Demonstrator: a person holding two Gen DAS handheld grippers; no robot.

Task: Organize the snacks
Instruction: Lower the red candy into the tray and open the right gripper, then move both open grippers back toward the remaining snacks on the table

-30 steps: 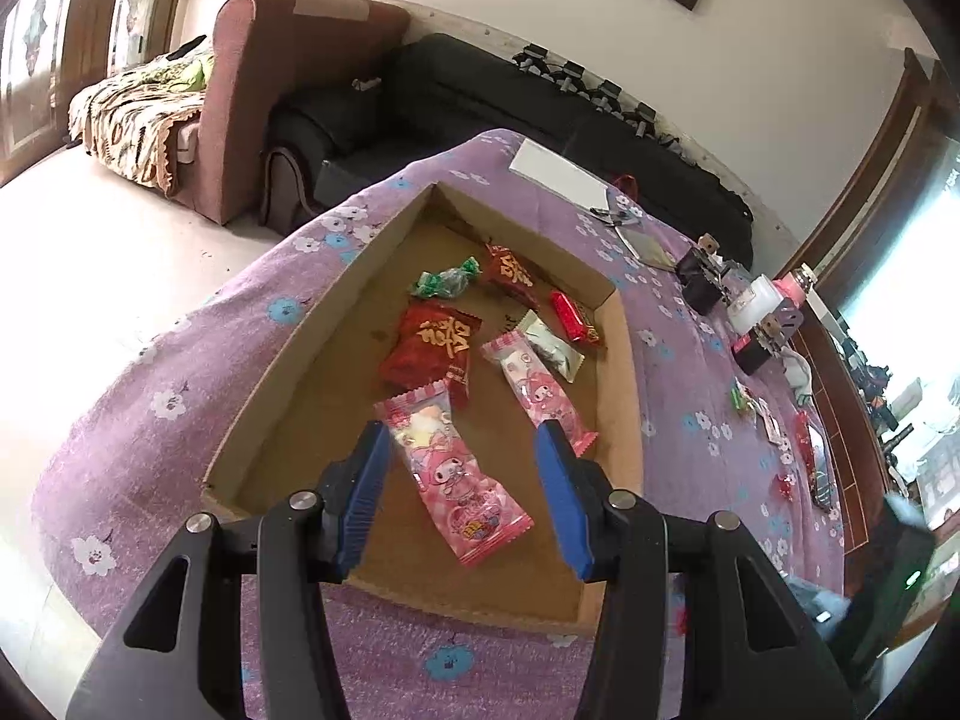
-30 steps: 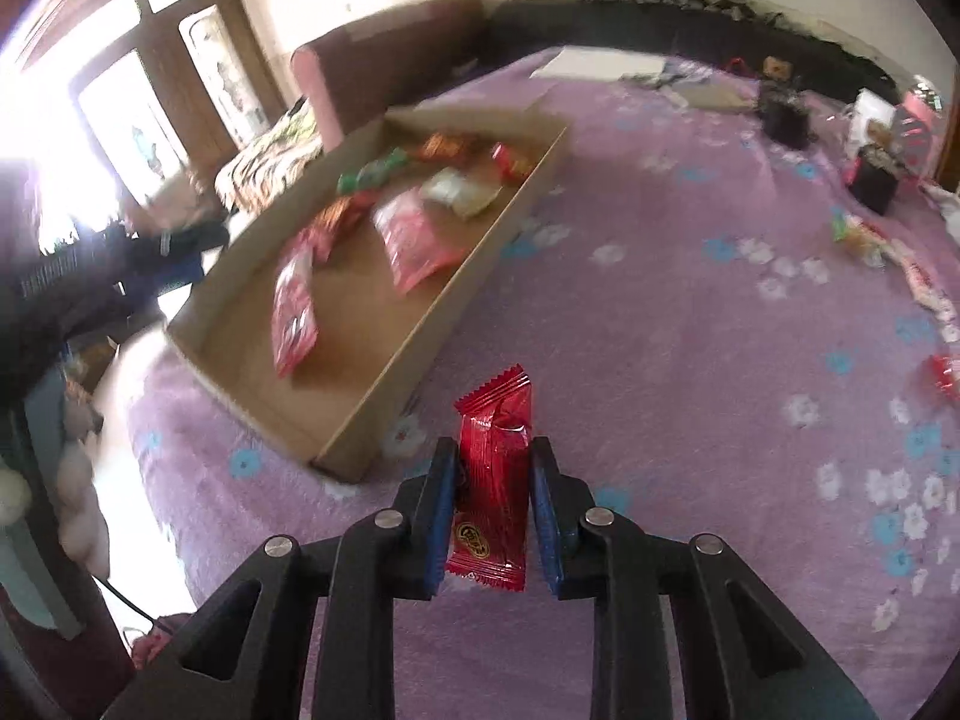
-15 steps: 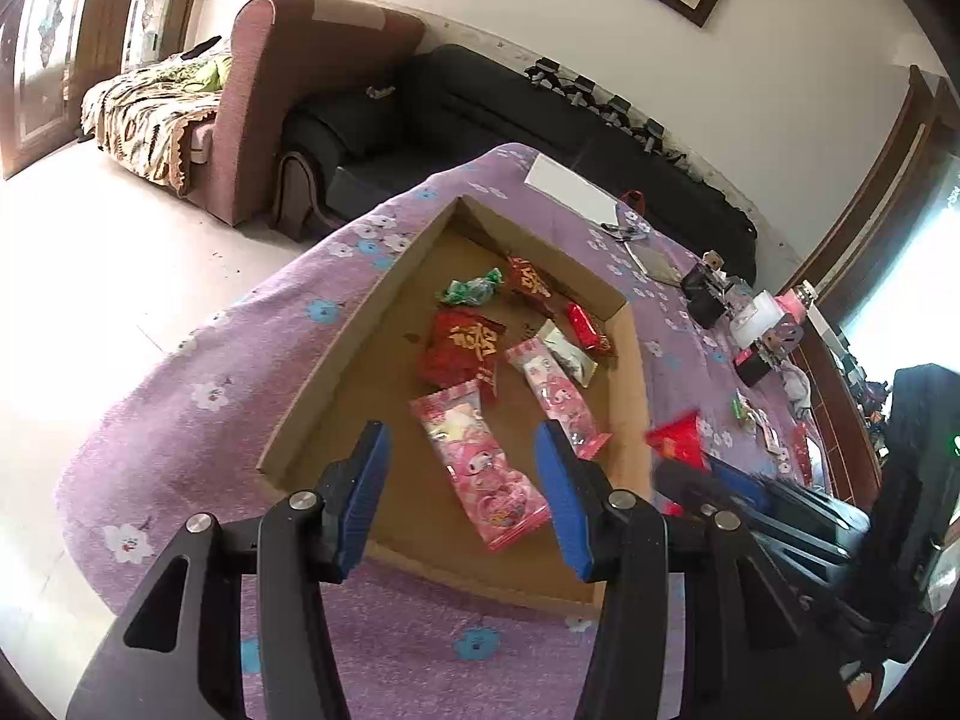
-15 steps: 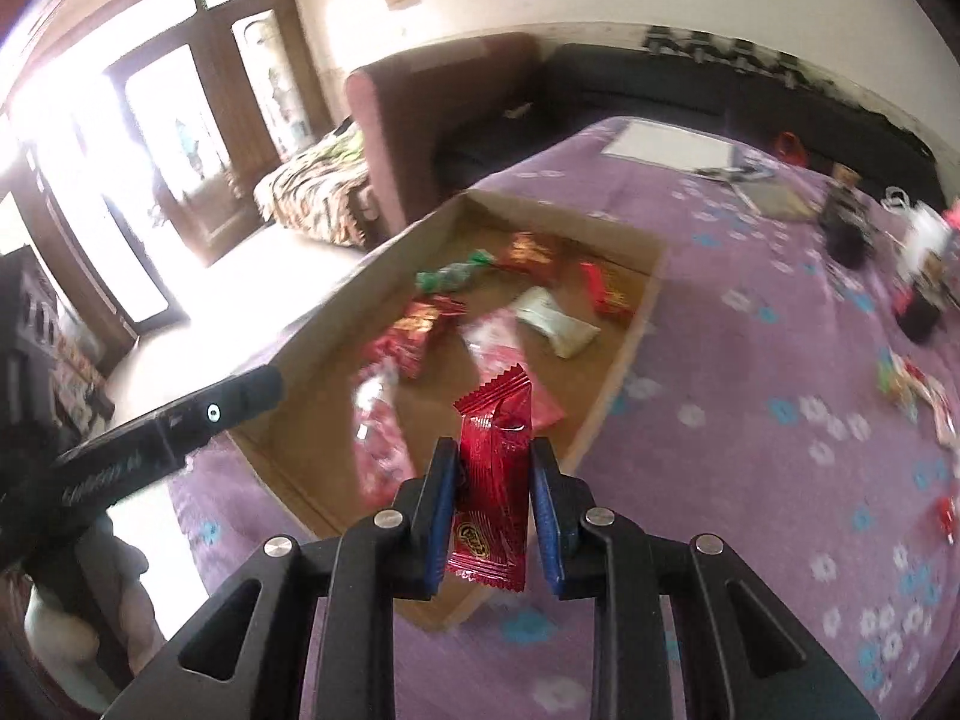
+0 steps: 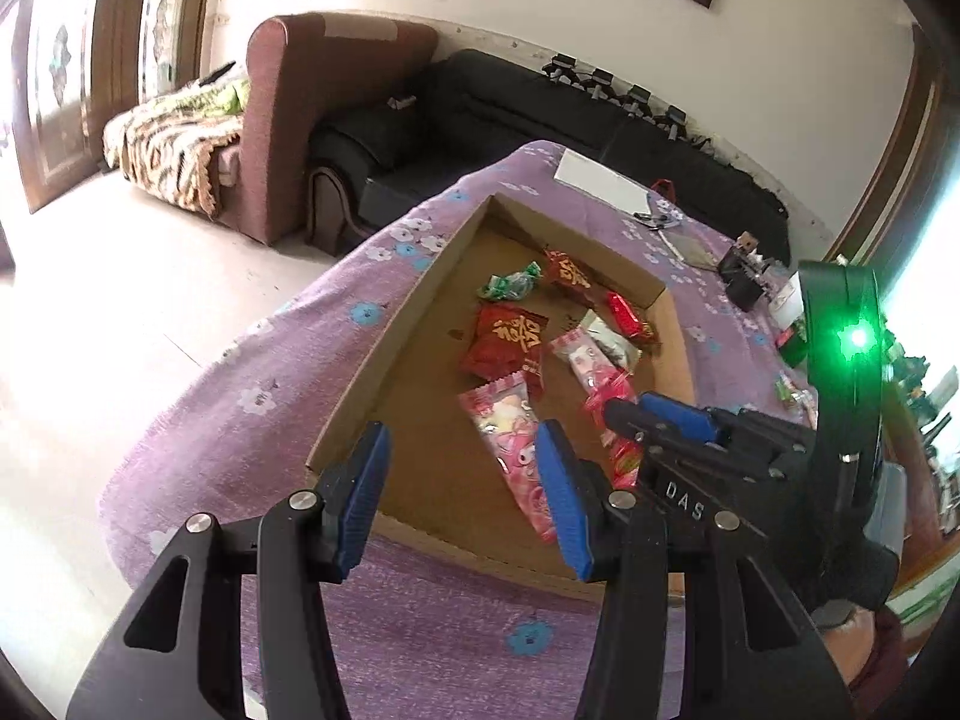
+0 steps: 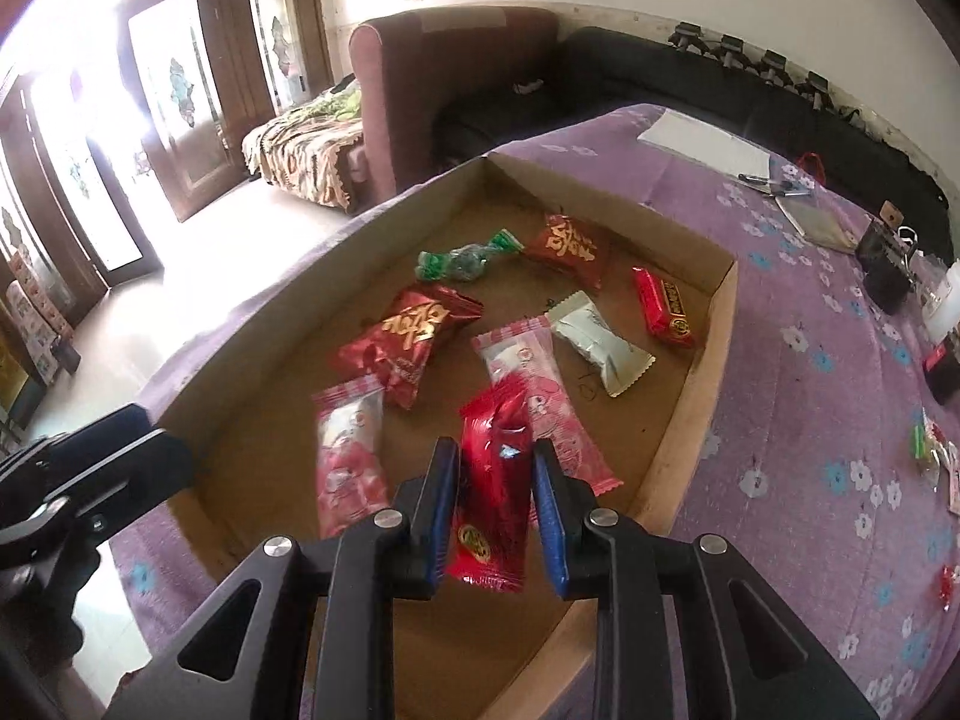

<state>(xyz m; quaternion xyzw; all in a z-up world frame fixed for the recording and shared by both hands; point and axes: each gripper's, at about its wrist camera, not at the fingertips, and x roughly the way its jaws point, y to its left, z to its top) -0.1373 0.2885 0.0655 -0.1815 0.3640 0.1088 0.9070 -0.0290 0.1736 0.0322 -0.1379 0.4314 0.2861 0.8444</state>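
A shallow cardboard tray (image 6: 702, 360) lies on the purple flowered cloth and holds several snack packets: two pink ones (image 6: 351, 456), red ones (image 6: 408, 330), a white one (image 6: 600, 348) and a green candy (image 6: 462, 258). My right gripper (image 6: 495, 480) is shut on a red snack packet (image 6: 492, 492) and holds it above the tray's near end. In the left wrist view that packet (image 5: 621, 450) hangs from the right gripper (image 5: 624, 420) over the tray (image 5: 384, 354). My left gripper (image 5: 462, 480) is open and empty, above the tray's near edge.
More small snacks (image 6: 933, 450) lie loose on the cloth at the right. Paper (image 6: 705, 144), pens, a notebook and dark boxes (image 6: 885, 258) lie farther back. A brown armchair (image 6: 444, 78) and a black sofa (image 6: 660, 78) stand behind the table.
My right gripper has carried the red packet left from over the cloth to over the tray. My left gripper has drawn back a little and stays open.
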